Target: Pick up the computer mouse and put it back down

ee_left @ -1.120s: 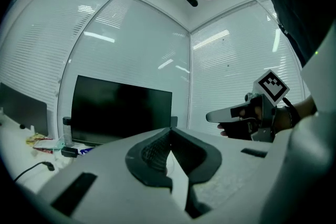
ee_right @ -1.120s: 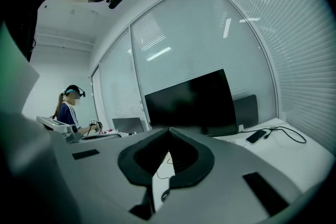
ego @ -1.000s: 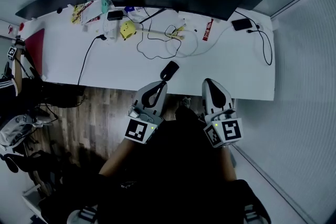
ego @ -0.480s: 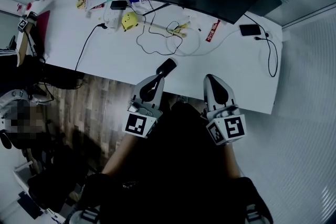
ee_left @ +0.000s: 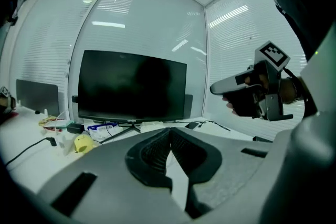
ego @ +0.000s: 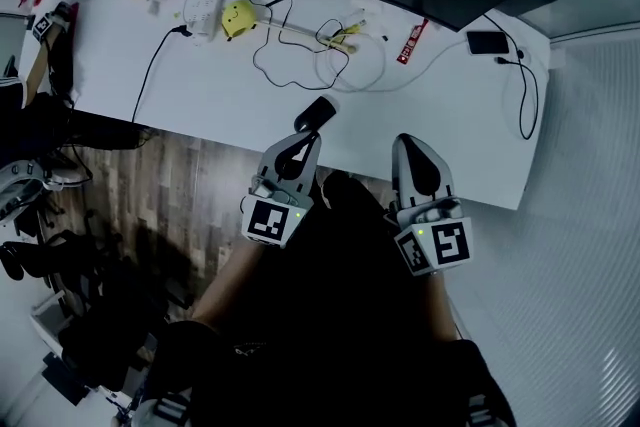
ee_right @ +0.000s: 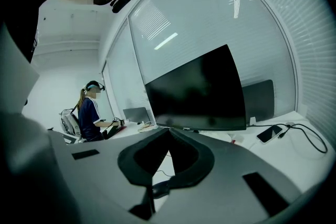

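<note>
Over the desk's near edge, head view, mouse: the dark computer mouse lies on the white desk, slanted up to the right, clear of the loose cables behind it.
Head view, left gripper: the left gripper points at the mouse, tips just short of it in this picture. I cannot tell whether they touch it or how high they hang.
Head view, right gripper: the right gripper reaches over the desk edge well to the right of the mouse, aimed at bare desk.
Left gripper view, jaws: pressed together at the tips, nothing between them. The dark monitor stands ahead; the mouse is hidden under the gripper's body.
Right gripper view, jaws: tips likewise together and empty. A small dark lump shows through the slit below them, perhaps the mouse, too small to be sure. A seated person is far off at the left.
Handling, judged: light, with a rigid plastic shell, smooth and domed, so pads may slide off the top.
Where to hold, judged: across its two long sides near the waist, low on the shell, with the jaws turned to match its slant.
Step, judged: approach. The mouse is not yet lifted, and the left jaws must spread first.
</note>
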The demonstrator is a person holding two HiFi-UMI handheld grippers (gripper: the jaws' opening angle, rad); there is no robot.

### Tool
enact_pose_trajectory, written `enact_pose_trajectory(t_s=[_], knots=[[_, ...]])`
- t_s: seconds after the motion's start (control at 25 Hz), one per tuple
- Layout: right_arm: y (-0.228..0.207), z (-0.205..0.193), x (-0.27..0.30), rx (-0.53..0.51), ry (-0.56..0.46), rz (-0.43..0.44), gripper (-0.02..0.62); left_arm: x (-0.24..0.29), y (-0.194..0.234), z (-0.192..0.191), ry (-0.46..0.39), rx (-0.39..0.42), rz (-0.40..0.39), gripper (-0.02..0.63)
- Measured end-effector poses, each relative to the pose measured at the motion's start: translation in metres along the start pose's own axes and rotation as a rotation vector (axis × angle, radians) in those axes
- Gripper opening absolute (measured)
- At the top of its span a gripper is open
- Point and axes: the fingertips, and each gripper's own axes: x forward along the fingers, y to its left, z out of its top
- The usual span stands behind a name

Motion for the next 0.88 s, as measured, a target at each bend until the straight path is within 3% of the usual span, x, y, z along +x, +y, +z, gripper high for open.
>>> enact_pose_trajectory(t_s=[0.36, 0.56, 0.88], knots=[[0.001, -0.025, 0.015, 0.035, 0.057, -0.062, -0.002, 0.029, 0.011, -0.047, 0.13, 0.008, -0.063, 0.008], [0.001, -0.034, 0.017, 0.051, 0.081, -0.11, -0.002, 0.038, 0.02, -0.097, 0.256, 0.008, -0.095, 0.01], [-0.001, -0.049, 0.019, 0.074, 0.111, -0.191, -0.001, 0.056, 0.035, -0.143, 0.384, -0.003, -0.143, 0.109]])
